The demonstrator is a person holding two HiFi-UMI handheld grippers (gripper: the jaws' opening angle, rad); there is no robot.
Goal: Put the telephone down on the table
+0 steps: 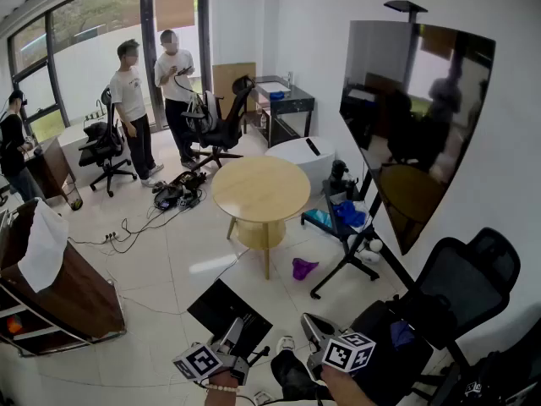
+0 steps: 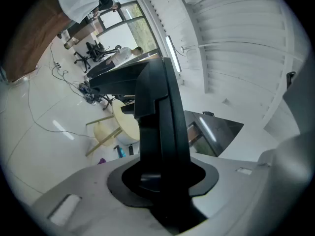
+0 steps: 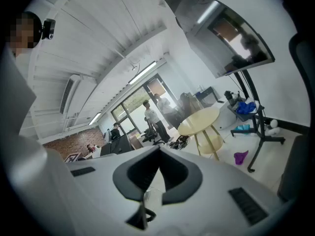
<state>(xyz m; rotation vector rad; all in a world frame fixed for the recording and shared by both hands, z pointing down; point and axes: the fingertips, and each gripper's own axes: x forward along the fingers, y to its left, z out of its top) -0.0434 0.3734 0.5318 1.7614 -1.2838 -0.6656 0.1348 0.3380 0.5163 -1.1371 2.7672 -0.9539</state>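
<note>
A flat black telephone (image 1: 226,309) is held low in front of me, with my left gripper (image 1: 230,335) shut on its lower end. In the left gripper view the telephone (image 2: 158,107) stands straight up out of the jaws of the left gripper (image 2: 162,181) and fills the middle of the picture. My right gripper (image 1: 316,331) hovers beside it at the bottom right; its black pads (image 3: 142,173) meet at their tips with nothing between them. The round wooden table (image 1: 259,189) stands well ahead on the white floor, with a bare top.
A large dark screen on a black stand (image 1: 406,125) lines the right wall, with a black office chair (image 1: 456,286) below it. A purple scrap (image 1: 303,267) and cables (image 1: 173,197) lie on the floor. Two people (image 1: 152,100) stand at the back left, and a brown desk (image 1: 51,286) is at the left.
</note>
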